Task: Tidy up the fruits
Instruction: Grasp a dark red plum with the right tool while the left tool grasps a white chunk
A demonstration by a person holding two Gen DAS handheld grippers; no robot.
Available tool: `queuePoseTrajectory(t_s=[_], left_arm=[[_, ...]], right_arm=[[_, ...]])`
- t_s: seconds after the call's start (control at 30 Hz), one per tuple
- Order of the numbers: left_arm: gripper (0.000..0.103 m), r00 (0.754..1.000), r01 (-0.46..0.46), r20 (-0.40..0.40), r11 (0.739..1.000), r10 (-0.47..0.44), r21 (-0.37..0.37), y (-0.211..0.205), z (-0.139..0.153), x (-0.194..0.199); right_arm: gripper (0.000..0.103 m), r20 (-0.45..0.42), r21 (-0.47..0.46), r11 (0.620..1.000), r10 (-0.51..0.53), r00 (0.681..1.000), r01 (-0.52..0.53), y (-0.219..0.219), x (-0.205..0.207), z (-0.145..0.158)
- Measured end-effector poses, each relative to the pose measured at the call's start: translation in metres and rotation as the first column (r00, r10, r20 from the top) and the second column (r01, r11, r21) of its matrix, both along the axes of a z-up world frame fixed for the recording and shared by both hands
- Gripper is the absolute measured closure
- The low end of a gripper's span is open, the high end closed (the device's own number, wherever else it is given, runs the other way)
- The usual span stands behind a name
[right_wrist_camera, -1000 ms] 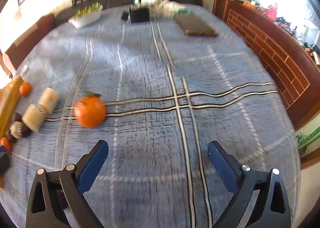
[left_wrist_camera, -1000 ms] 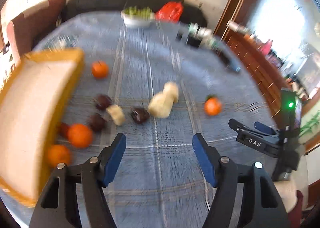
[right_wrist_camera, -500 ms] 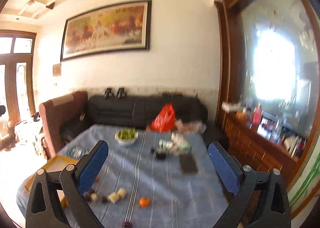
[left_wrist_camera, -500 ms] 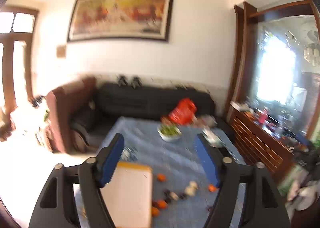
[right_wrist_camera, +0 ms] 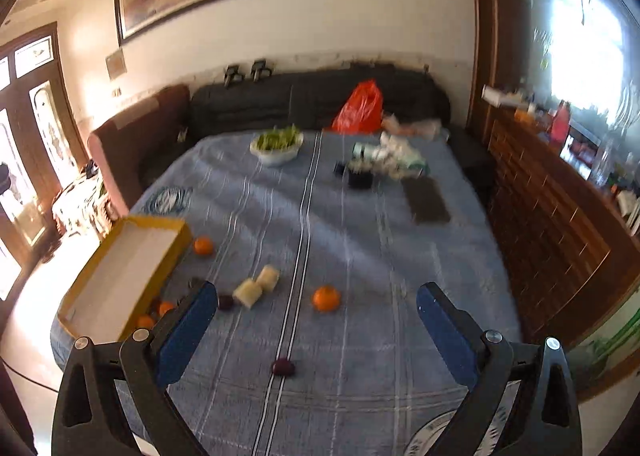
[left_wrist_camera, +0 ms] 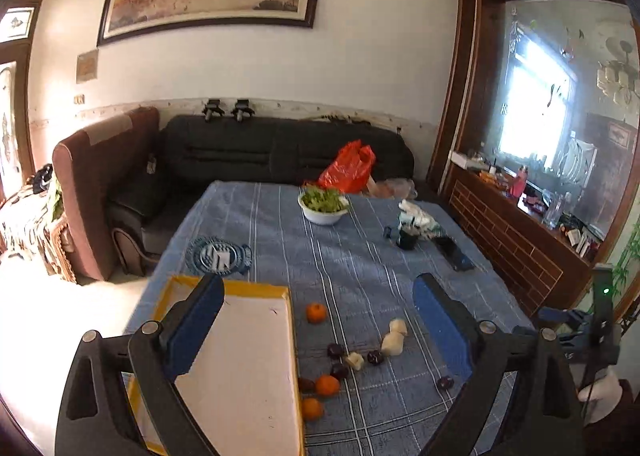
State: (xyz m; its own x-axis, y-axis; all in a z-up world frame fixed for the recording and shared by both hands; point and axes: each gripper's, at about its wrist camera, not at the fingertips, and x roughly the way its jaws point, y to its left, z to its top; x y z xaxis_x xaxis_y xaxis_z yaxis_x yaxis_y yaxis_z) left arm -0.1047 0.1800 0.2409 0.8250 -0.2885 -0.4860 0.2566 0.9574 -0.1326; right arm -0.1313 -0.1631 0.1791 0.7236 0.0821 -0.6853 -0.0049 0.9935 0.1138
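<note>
Blue checked cloth covers the table [right_wrist_camera: 360, 256] where the fruit lies scattered, seen from both of my grippers held high above it. My left gripper [left_wrist_camera: 318, 320] has nothing between its blue pads and its jaws are opening; my right gripper [right_wrist_camera: 316, 328] stands wide apart and empty too. A shallow yellow-rimmed cardboard tray with a white floor [left_wrist_camera: 248, 356] sits at the table's left edge, with no fruit inside it. Just beside its right wall lie two small orange tangerines [left_wrist_camera: 327, 385] and a dark plum, while a third tangerine [left_wrist_camera: 316, 312] rests further up the cloth. Near the middle are several dark red plums [left_wrist_camera: 335, 350] and pale peeled fruit chunks [left_wrist_camera: 393, 338] (what fruit they are I cannot tell). The right view shows one more orange tangerine [right_wrist_camera: 326, 298] lying alone right of the striped seam, and a single dark plum [right_wrist_camera: 283, 367] well apart, nearer me. At the far end stand a white bowl of green vegetables [left_wrist_camera: 323, 205] and a red plastic bag [left_wrist_camera: 348, 168], before a black sofa [left_wrist_camera: 280, 152]
</note>
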Motion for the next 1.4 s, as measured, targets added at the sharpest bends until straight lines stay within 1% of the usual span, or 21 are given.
queuePoseTrajectory(t_s=[0.03, 0.1, 0.13, 0.17, 0.2, 0.23, 0.3, 0.43, 0.6, 0.73, 0.8, 0.9, 0.93, 0.97, 1.0, 1.03, 1.07, 1.1, 1.2, 1.33, 1.4], left_arm=[[0.009, 0.999, 0.012, -0.037, 1.000, -0.012, -0.003, -0.008, -0.017, 0.010], [0.021, 0.990, 0.043, -0.130, 0.999, -0.046, -0.024, -0.023, -0.051, 0.029], [0.034, 0.979, 0.063, -0.193, 0.997, -0.069, -0.039, -0.033, -0.070, 0.041], [0.044, 0.964, 0.082, -0.250, 0.995, -0.094, -0.060, -0.042, -0.088, 0.051], [0.045, 0.948, 0.091, -0.298, 0.993, -0.111, -0.081, -0.051, -0.104, 0.060], [0.045, 0.937, 0.089, -0.330, 0.992, -0.114, -0.088, -0.057, -0.118, 0.067], [0.045, 0.916, 0.094, -0.384, 0.993, -0.112, -0.065, -0.077, -0.144, 0.082], [0.045, 0.887, 0.145, -0.442, 0.989, -0.135, -0.012, -0.117, -0.174, 0.096], [0.045, 0.867, 0.194, -0.471, 0.981, -0.161, 0.023, -0.146, -0.189, 0.108], [0.045, 0.866, 0.221, -0.472, 0.973, -0.163, 0.069, -0.167, -0.201, 0.119], [0.045, 0.870, 0.237, -0.467, 0.965, -0.157, 0.116, -0.177, -0.206, 0.123], [0.046, 0.873, 0.262, -0.468, 0.942, -0.138, 0.210, -0.193, -0.216, 0.125], [0.046, 0.880, 0.260, -0.459, 0.933, -0.124, 0.247, -0.196, -0.219, 0.125], [0.054, 0.888, 0.253, -0.447, 0.925, -0.106, 0.282, -0.199, -0.221, 0.125], [0.060, 0.895, 0.247, -0.436, 0.921, -0.097, 0.302, -0.201, -0.222, 0.124], [0.070, 0.897, 0.247, -0.430, 0.922, -0.101, 0.298, -0.201, -0.220, 0.124], [0.070, 0.890, 0.243, -0.445, 0.929, -0.100, 0.279, -0.198, -0.218, 0.124], [0.070, 0.890, 0.234, -0.446, 0.935, -0.096, 0.265, -0.195, -0.216, 0.123], [0.070, 0.906, 0.197, -0.416, 0.951, -0.083, 0.240, -0.182, -0.204, 0.115], [0.070, 0.922, 0.124, -0.383, 0.979, -0.053, 0.161, -0.148, -0.177, 0.101], [0.070, 0.932, 0.086, -0.360, 0.988, -0.035, 0.127, -0.128, -0.163, 0.090]], right_arm=[[0.003, -0.067, 0.028, 1.000, 0.002, 0.998, 0.000, 0.001, 0.010, -0.036], [0.030, -0.156, 0.074, 0.997, 0.032, 0.987, -0.020, 0.004, 0.027, -0.084], [0.049, -0.184, 0.082, 0.996, 0.049, 0.982, -0.034, 0.004, 0.034, -0.097], [0.051, -0.208, 0.097, 0.994, 0.071, 0.976, -0.052, 0.007, 0.039, -0.110], [0.051, -0.215, 0.113, 0.991, 0.094, 0.972, -0.071, 0.009, 0.042, -0.120], [0.051, -0.216, 0.116, 0.988, 0.121, 0.969, -0.097, 0.013, 0.045, -0.126], [0.051, -0.214, 0.096, 0.984, 0.166, 0.963, -0.148, 0.023, 0.043, -0.135], [0.051, -0.243, 0.072, 0.974, 0.226, 0.943, -0.215, 0.035, 0.042, -0.150], [0.051, -0.240, 0.088, 0.967, 0.253, 0.937, -0.238, 0.032, 0.039, -0.161], [0.051, -0.232, 0.071, 0.964, 0.265, 0.936, -0.255, 0.033, 0.037, -0.162], [0.051, -0.225, 0.054, 0.964, 0.267, 0.937, -0.262, 0.034, 0.031, -0.162], [0.051, -0.223, 0.030, 0.962, 0.270, 0.937, -0.270, 0.038, 0.026, -0.162], [0.050, -0.221, 0.024, 0.962, 0.270, 0.937, -0.271, 0.038, 0.024, -0.161], [0.051, -0.219, 0.017, 0.962, 0.271, 0.937, -0.274, 0.039, 0.023, -0.161], [0.054, -0.218, 0.011, 0.961, 0.271, 0.937, -0.275, 0.040, 0.021, -0.161], [0.061, -0.220, 0.005, 0.962, 0.269, 0.938, -0.275, 0.040, 0.022, -0.161], [0.068, -0.222, 0.002, 0.961, 0.269, 0.937, -0.275, 0.041, 0.022, -0.160], [0.071, -0.224, 0.007, 0.961, 0.272, 0.936, -0.278, 0.041, 0.021, -0.160], [0.071, -0.236, -0.026, 0.962, 0.259, 0.937, -0.272, 0.047, 0.021, -0.156], [0.072, -0.227, -0.099, 0.960, 0.235, 0.945, -0.263, 0.057, 0.019, -0.148], [0.072, -0.216, -0.145, 0.955, 0.226, 0.950, -0.261, 0.065, 0.017, -0.143]])
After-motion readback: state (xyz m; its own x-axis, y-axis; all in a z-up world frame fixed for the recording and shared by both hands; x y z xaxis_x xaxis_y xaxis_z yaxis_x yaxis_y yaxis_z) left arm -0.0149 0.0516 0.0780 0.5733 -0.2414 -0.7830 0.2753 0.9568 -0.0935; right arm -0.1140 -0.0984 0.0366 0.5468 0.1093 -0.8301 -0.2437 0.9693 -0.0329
